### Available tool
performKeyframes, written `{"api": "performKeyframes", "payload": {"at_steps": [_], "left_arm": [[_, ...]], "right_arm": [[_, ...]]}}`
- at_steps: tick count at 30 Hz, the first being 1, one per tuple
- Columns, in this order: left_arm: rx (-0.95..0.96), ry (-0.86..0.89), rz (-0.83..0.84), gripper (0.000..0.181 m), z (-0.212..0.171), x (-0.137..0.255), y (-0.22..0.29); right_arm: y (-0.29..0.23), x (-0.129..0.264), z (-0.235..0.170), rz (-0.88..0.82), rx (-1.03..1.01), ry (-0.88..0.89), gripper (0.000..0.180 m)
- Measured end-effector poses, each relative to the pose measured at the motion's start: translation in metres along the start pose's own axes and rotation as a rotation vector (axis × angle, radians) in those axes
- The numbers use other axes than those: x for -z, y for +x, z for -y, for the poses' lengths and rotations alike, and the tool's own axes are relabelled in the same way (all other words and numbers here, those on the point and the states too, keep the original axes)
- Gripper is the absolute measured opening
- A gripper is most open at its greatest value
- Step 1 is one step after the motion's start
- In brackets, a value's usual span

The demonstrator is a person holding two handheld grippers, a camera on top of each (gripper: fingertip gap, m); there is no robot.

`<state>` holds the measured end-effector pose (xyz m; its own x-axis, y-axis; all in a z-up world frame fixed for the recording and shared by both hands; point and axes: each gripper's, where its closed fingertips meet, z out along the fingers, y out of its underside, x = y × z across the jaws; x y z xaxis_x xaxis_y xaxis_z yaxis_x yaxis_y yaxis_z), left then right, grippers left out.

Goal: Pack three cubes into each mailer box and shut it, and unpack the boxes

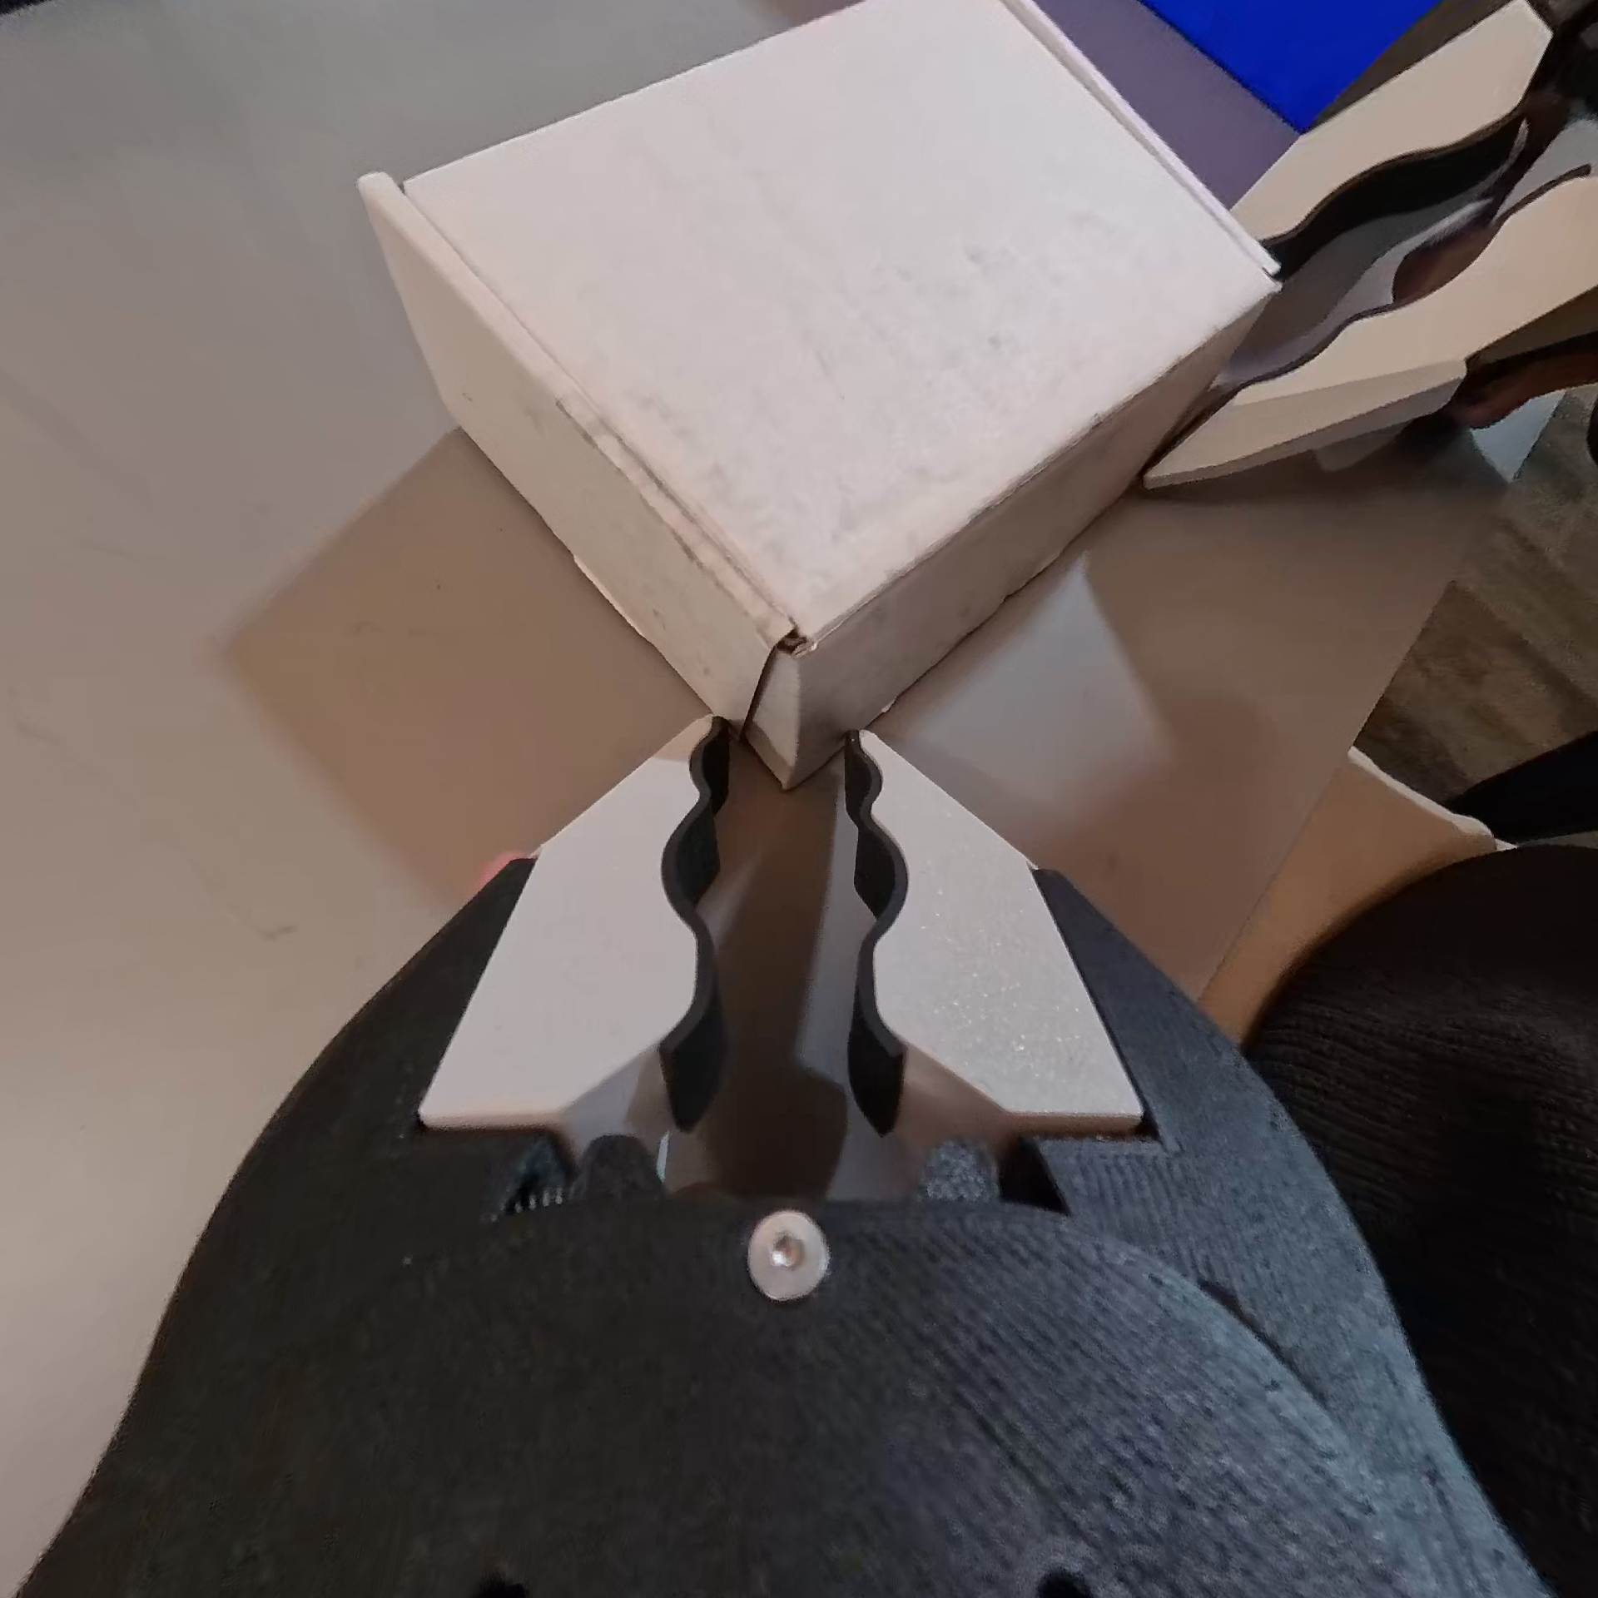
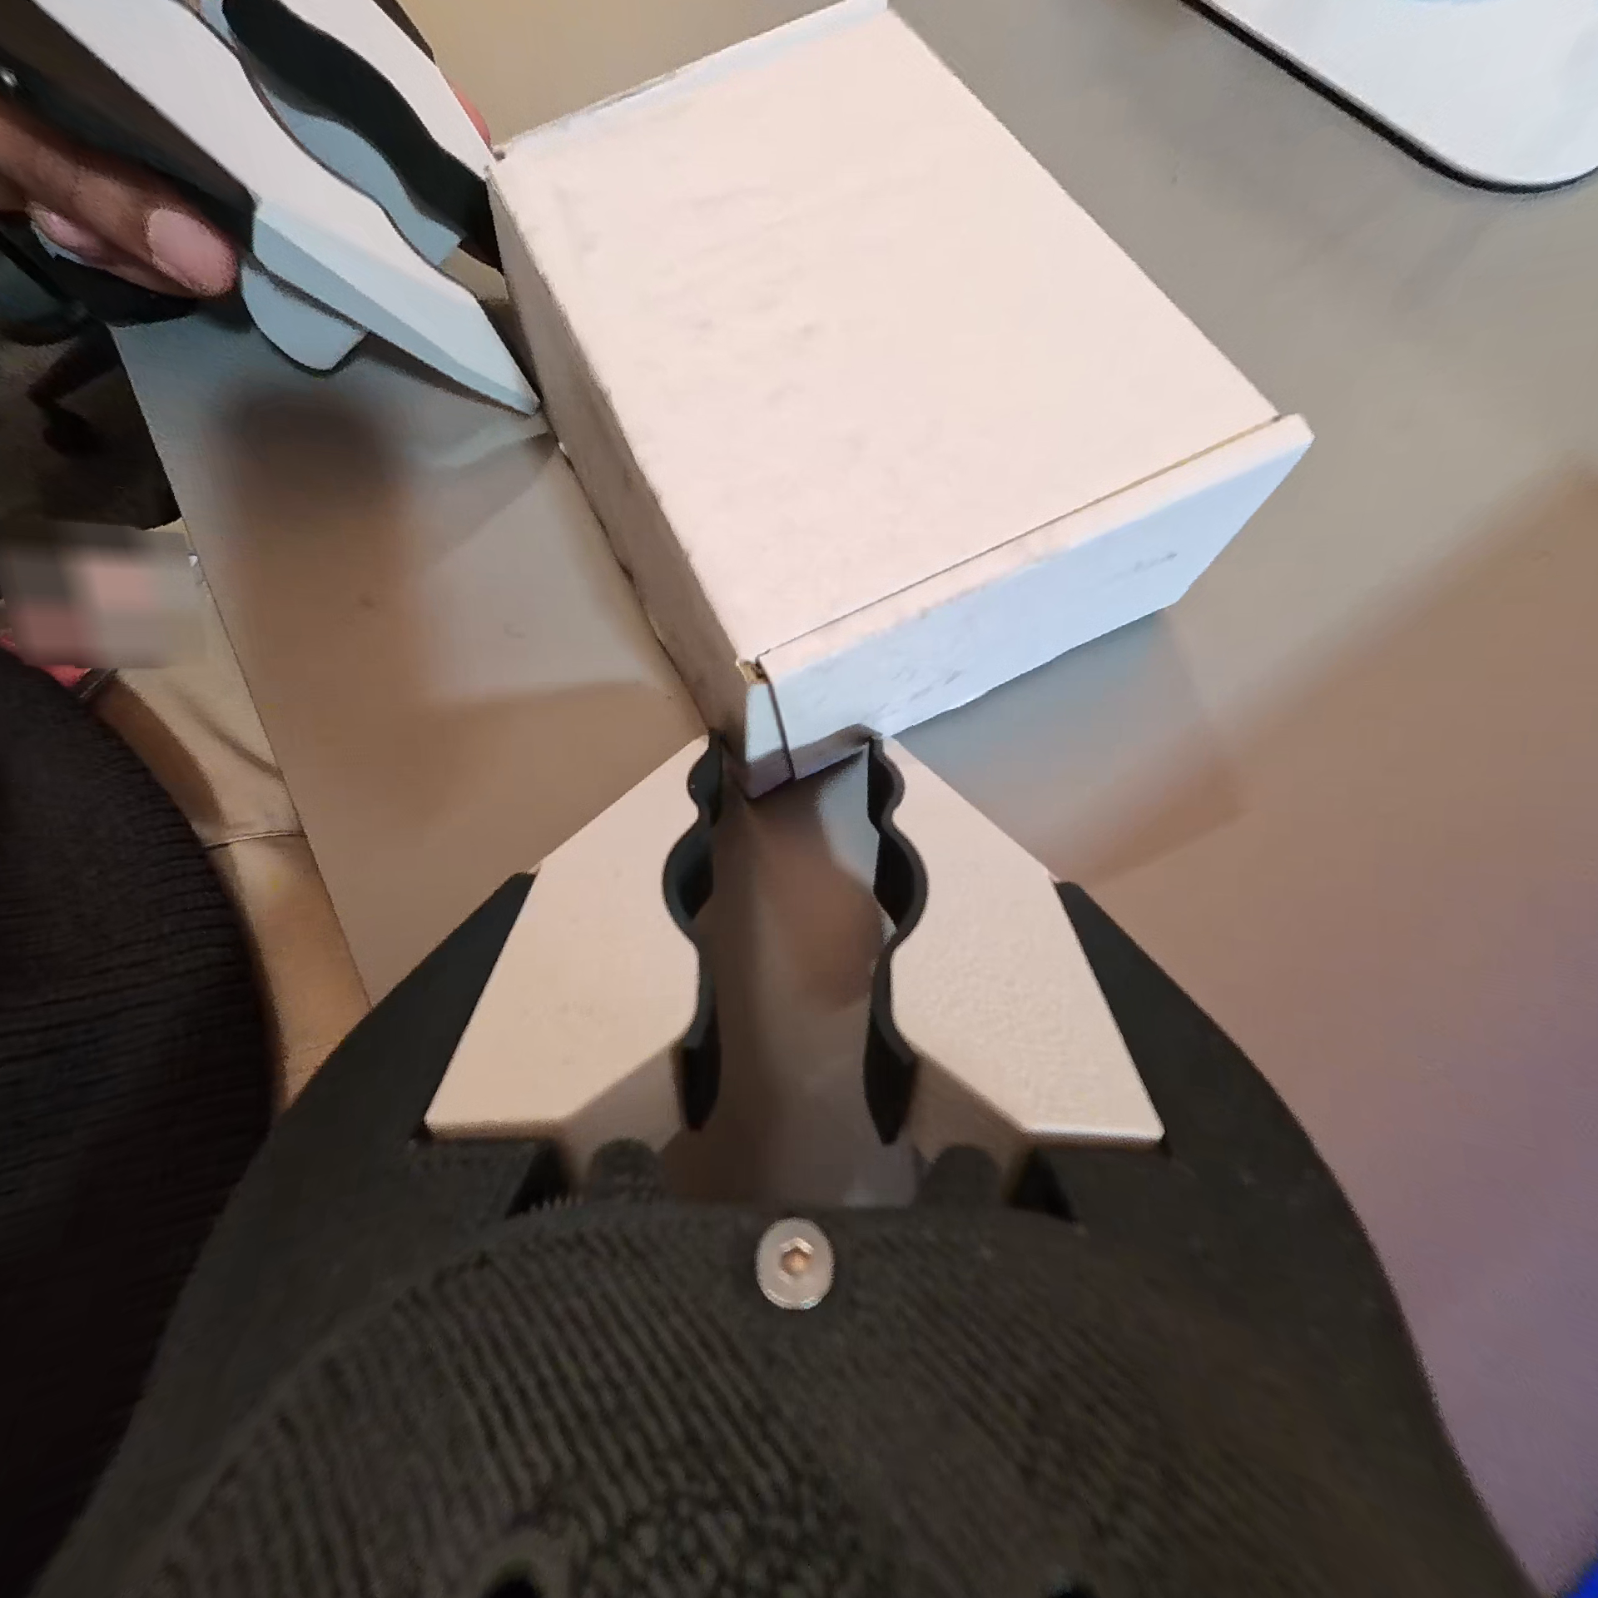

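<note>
A closed white mailer box (image 1: 821, 346) is in the middle of both views, over a beige table (image 1: 173, 605). My left gripper (image 1: 783, 748) is shut on the box's near bottom corner. My right gripper (image 2: 789, 761) is shut on another bottom corner of the same box (image 2: 865, 363). Each gripper also shows in the other's view: the right one's fingers (image 1: 1383, 285) meet the box's right corner, and the left one's fingers (image 2: 372, 285) meet its upper left corner. The box casts a wide shadow, as if lifted off the table. No cubes show.
A blue object (image 1: 1254, 52) lies at the far right on a dark surface. A white object with a dark rim (image 2: 1427, 86) sits at the top right. The table edge and carpet (image 1: 1513, 605) are to the right. A hand (image 2: 130, 233) and a dark sleeve (image 1: 1427, 1124) are close. My hands' fingertips stand some 15 cm from each other.
</note>
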<state>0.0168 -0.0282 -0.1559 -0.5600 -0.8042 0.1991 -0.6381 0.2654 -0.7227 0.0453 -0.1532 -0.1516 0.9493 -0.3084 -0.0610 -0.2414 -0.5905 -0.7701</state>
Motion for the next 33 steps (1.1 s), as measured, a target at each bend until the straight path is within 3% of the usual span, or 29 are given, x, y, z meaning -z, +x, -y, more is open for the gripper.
{"api": "performKeyframes", "payload": {"at_steps": [14,26,30,33], "left_arm": [[-0.166,0.278,-0.028,0.021,0.036,0.024,0.017],[-0.002,0.246,-0.196,0.034,0.030,0.023,0.024],[0.040,0.249,-0.212,0.019,0.030,0.025,0.020],[0.073,0.239,-0.239,0.019,0.028,0.025,0.018]], "right_arm": [[0.011,0.032,0.034,0.094,-0.226,0.259,0.033],[0.008,0.019,0.016,0.065,-0.171,0.136,0.033],[0.007,0.020,0.015,0.078,-0.172,0.137,0.032],[0.004,0.019,0.015,0.081,-0.159,0.131,0.032]]}}
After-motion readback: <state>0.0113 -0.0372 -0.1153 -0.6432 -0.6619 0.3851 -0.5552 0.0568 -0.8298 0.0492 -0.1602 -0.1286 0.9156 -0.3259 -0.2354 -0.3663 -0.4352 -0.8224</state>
